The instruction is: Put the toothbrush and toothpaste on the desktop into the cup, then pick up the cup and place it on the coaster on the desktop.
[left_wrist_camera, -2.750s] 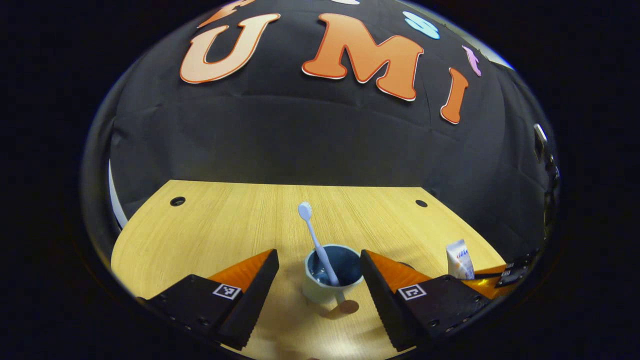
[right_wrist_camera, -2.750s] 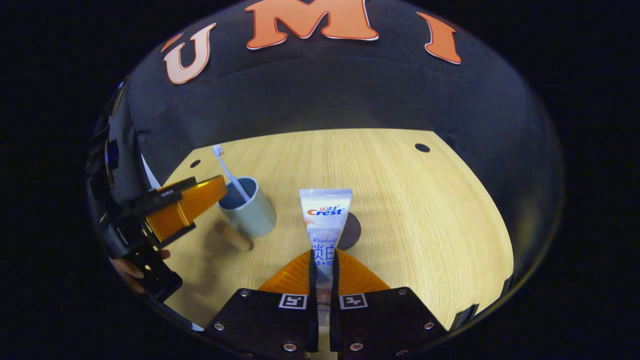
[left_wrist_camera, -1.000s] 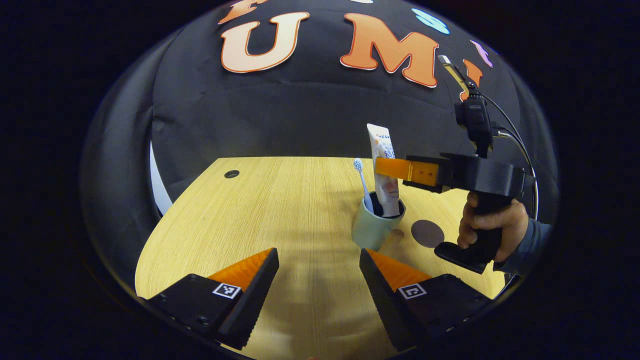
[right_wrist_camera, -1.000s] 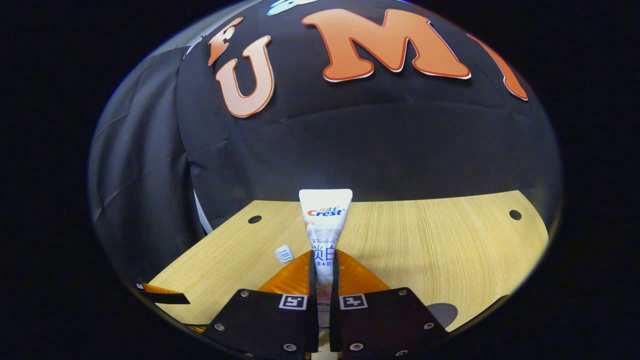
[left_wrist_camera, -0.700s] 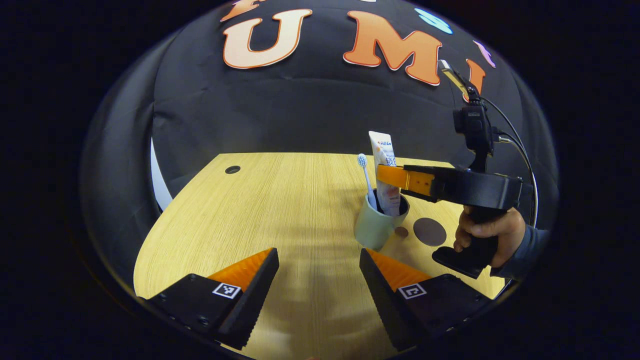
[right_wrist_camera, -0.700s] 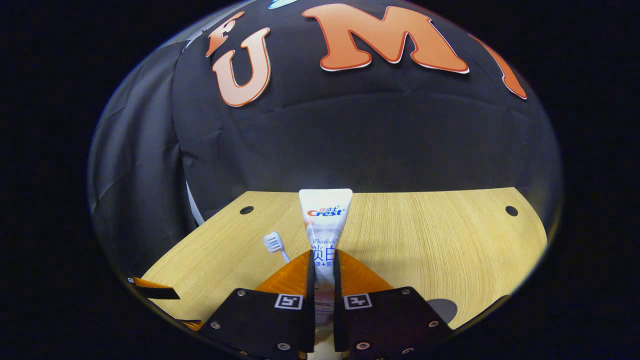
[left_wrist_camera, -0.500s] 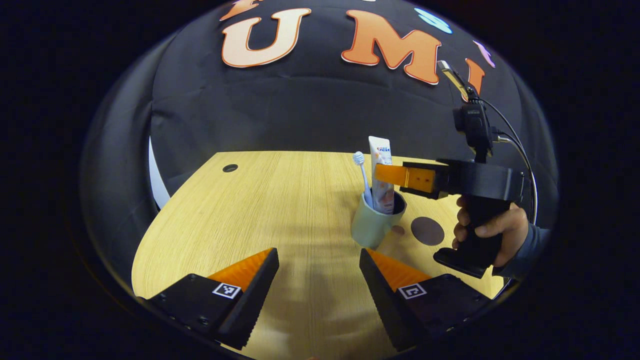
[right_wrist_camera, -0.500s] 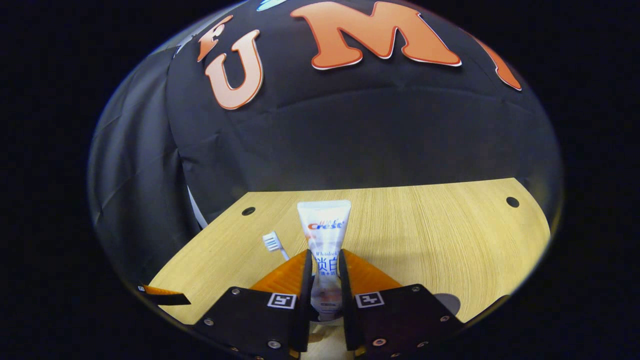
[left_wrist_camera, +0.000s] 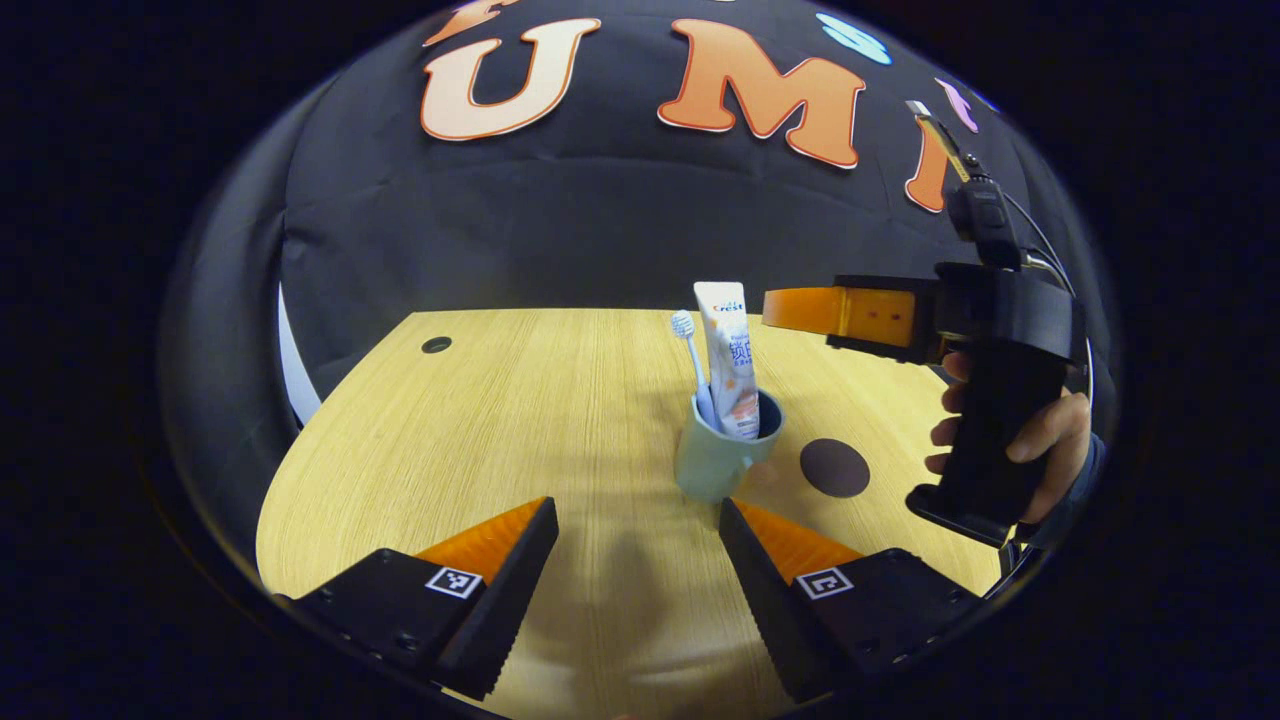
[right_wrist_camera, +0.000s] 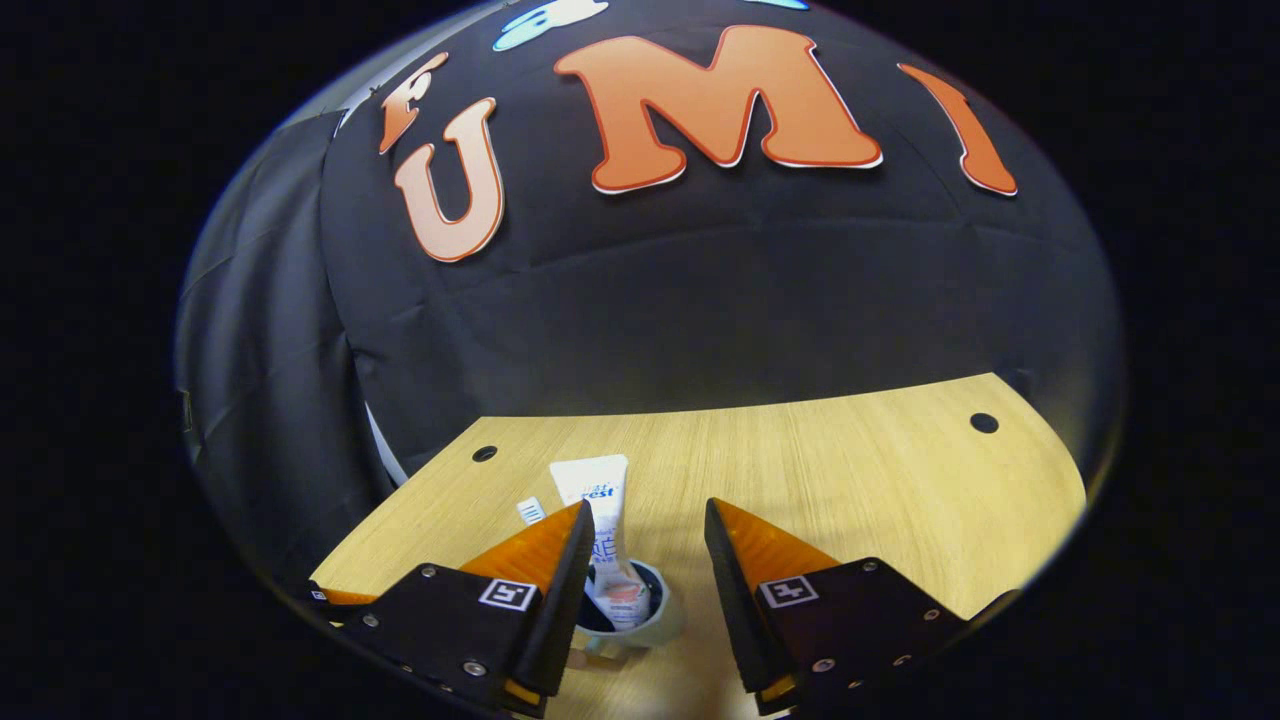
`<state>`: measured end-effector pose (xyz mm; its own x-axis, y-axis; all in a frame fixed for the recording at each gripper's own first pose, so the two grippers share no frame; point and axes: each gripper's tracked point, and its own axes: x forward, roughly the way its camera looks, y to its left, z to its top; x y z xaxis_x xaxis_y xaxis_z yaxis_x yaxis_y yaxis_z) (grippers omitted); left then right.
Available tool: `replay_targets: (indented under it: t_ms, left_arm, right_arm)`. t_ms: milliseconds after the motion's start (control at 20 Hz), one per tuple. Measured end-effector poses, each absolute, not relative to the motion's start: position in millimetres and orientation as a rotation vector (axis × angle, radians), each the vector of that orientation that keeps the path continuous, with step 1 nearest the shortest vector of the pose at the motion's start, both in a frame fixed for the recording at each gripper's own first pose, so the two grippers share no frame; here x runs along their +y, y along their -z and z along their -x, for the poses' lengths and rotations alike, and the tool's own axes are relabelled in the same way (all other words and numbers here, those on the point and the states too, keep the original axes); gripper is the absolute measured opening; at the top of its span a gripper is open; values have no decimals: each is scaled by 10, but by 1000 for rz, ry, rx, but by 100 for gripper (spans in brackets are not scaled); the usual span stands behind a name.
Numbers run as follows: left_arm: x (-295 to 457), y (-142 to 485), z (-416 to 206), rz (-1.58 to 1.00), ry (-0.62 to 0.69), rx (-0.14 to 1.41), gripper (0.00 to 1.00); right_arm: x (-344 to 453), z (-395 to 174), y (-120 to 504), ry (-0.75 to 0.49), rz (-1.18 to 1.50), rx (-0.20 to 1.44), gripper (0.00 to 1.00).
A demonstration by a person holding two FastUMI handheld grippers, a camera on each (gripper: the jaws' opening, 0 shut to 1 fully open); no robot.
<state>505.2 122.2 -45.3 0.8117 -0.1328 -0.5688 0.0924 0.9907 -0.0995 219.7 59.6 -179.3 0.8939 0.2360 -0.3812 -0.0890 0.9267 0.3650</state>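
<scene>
Both items now stand in the cup [left_wrist_camera: 718,462]: the toothbrush [left_wrist_camera: 690,365] leans against the rim with its bristles up, and the toothpaste [left_wrist_camera: 730,372] stands beside it, crimped end up, propped by the cup's wall. That upright lean is why neither tips out; the cup is deep enough to catch their lower ends.

The right gripper [right_wrist_camera: 642,575] hovers just above the cup with its fingers spread wide and nothing between them, the tube clear of both. From the left gripper view it sits up and to the right of the cup, held by a hand [left_wrist_camera: 1040,440] on its grip. It probably stands apart like this so the tube can settle freely.

The left gripper [left_wrist_camera: 635,585] is low over the desk [left_wrist_camera: 480,420], near the cup's front, fingers open and empty, facing the cup, a fair stance for taking it by the sides.

The coaster [left_wrist_camera: 834,467], a dark disc, lies flat on the desk just right of the cup, apart from it. The loading step looks done; what remains is to grip the cup, lift it, and set it on the coaster. The tall contents make it top-heavy, so a tilt could spill them.
</scene>
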Motion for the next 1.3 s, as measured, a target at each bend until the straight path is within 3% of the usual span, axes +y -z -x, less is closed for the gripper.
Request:
replay_targets:
  t_ms: [400,1200,1250,1300]
  left_arm:
    - [665,385,-5400,84,192,652,96]
    - [330,939,-5758,55,162,931,98]
    - [299,955,-5765,51,164,944,98]
    - [273,962,-5768,50,170,956,98]
  right_arm:
    - [-32,-1911,1479,-75,-332,397,80]
    - [-1338,-1140,1517,187,-292,403,82]
    - [-1413,-1077,1534,202,-288,405,77]
    - [-1469,-1018,1547,217,-285,409,83]
